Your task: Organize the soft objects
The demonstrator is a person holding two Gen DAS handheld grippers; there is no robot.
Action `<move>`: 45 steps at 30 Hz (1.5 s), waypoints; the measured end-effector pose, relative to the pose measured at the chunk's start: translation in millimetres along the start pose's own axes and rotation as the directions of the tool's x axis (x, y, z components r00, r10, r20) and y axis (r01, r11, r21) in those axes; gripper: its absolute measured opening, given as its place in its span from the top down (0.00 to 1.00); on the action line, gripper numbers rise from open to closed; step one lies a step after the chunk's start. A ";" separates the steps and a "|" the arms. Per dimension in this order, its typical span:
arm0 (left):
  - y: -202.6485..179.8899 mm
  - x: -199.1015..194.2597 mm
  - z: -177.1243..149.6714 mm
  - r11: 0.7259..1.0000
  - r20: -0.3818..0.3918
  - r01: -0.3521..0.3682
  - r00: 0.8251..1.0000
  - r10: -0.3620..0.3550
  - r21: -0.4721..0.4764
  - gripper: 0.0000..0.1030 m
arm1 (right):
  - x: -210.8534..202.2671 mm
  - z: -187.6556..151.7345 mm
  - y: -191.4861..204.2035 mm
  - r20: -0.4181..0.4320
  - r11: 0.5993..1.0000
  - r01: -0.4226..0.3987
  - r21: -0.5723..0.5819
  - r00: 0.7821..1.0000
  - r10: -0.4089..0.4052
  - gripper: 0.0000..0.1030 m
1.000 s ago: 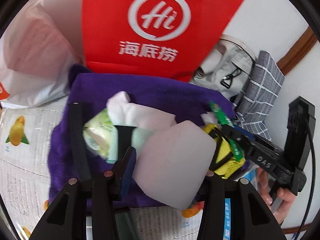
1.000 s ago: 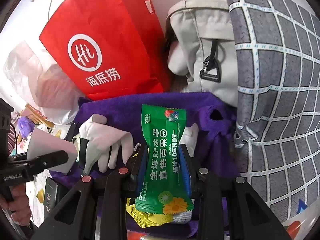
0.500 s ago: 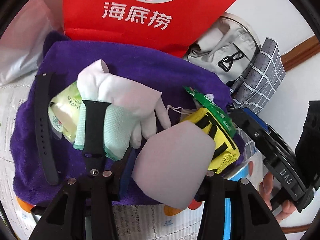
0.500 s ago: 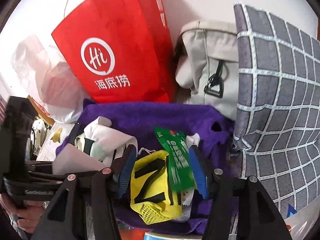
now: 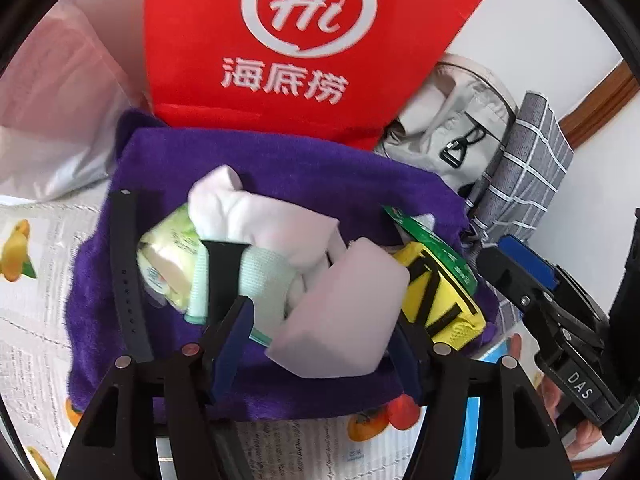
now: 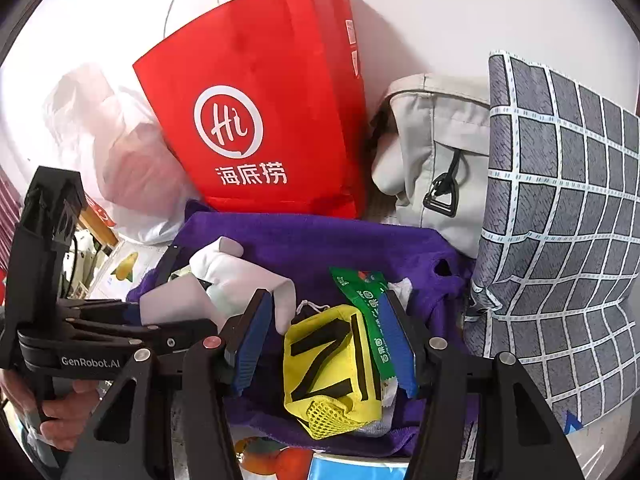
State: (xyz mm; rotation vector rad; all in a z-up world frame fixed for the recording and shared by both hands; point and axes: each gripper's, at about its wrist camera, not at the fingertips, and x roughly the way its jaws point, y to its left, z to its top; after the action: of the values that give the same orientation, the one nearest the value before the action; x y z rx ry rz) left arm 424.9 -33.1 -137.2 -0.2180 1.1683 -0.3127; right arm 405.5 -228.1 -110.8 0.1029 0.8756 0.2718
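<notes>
On the left, a clear plastic bag (image 5: 48, 120) slumps beside the red paper bag (image 5: 304, 52), which stands against the white wall. In front lies a purple towel (image 5: 288, 172) on a counter (image 5: 28, 320) covered with fruit-printed paper. On the towel, left to right: a black strap (image 5: 126, 276), a pale green packet (image 5: 168, 264), a white glove (image 5: 264, 216), a yellow pouch (image 6: 328, 364) and a green snack packet (image 6: 370, 312). The left hand-held gripper (image 5: 320, 328) pinches a pale pink foam block (image 5: 344, 312) above the towel's front edge. The right hand-held gripper (image 6: 328, 344) is spread, its blue pads either side of the pouch and the snack packet. Further right, a grey backpack (image 6: 436, 160) and a checked cushion (image 6: 560, 220) lean at the wall.
</notes>
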 end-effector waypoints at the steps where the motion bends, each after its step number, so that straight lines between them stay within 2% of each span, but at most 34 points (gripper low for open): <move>1: 1.0 -2.5 0.4 1.000 0.015 -0.021 1.000 0.021 0.000 0.39 | -0.5 -0.1 0.2 0.001 1.000 0.002 -0.001 1.000 -0.002 0.46; 5: 7.0 -14.1 2.0 0.992 0.082 -0.126 0.989 0.127 -0.012 0.39 | -3.1 0.4 -0.8 0.005 1.000 0.004 0.005 1.000 -0.004 0.46; 12: 18.8 -25.0 6.1 0.991 0.100 -0.125 0.987 0.129 -0.037 0.39 | -17.5 2.9 3.6 0.035 1.000 0.008 -0.003 0.999 -0.008 0.46; 18: 12.6 -38.8 4.4 0.993 0.110 -0.118 0.987 0.120 -0.023 0.39 | -37.4 4.6 18.9 0.083 0.999 0.036 -0.037 0.996 -0.033 0.46; 24: -2.5 -76.5 -2.9 0.995 0.162 -0.100 0.982 0.096 0.017 0.39 | -64.8 -2.4 42.4 0.127 0.994 0.085 -0.074 0.989 -0.075 0.44; 27: -14.8 -99.0 -12.8 0.994 0.207 -0.105 0.974 0.094 0.038 0.35 | -79.8 -14.0 49.5 0.126 0.991 0.112 -0.067 0.987 -0.103 0.44; 31: -28.3 -118.2 -36.3 0.995 0.213 -0.087 0.974 0.073 0.058 0.34 | -102.6 -32.2 49.3 0.096 0.993 0.113 -0.030 0.989 -0.110 0.42; 36: -43.9 -140.6 -77.4 0.988 0.212 -0.117 0.973 0.094 0.097 0.33 | -141.0 -62.0 50.9 0.102 0.991 0.132 0.015 0.986 -0.132 0.41; 39: -51.2 -160.4 -106.1 0.986 0.233 -0.133 0.967 0.106 0.104 0.31 | -163.1 -82.0 55.4 0.106 0.990 0.142 0.021 0.984 -0.143 0.36; 41: -56.7 -175.2 -126.8 0.981 0.260 -0.157 0.958 0.124 0.110 0.25 | -180.2 -98.7 59.9 0.107 0.989 0.142 0.028 0.984 -0.144 0.34; 42: -59.1 -181.0 -135.0 0.979 0.272 -0.170 0.953 0.135 0.111 0.24 | -186.8 -105.5 60.4 0.104 0.989 0.141 0.035 0.984 -0.144 0.32; 45: -67.6 -199.1 -163.0 0.971 0.298 -0.212 0.939 0.171 0.112 0.22 | -206.9 -125.1 65.0 0.100 0.986 0.159 0.052 0.981 -0.163 0.17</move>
State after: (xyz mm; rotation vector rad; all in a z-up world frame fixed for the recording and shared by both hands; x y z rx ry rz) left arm 194.4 -27.3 -4.3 -0.0207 0.8670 -0.1831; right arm 170.7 -225.7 -23.9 0.0851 0.7814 0.0948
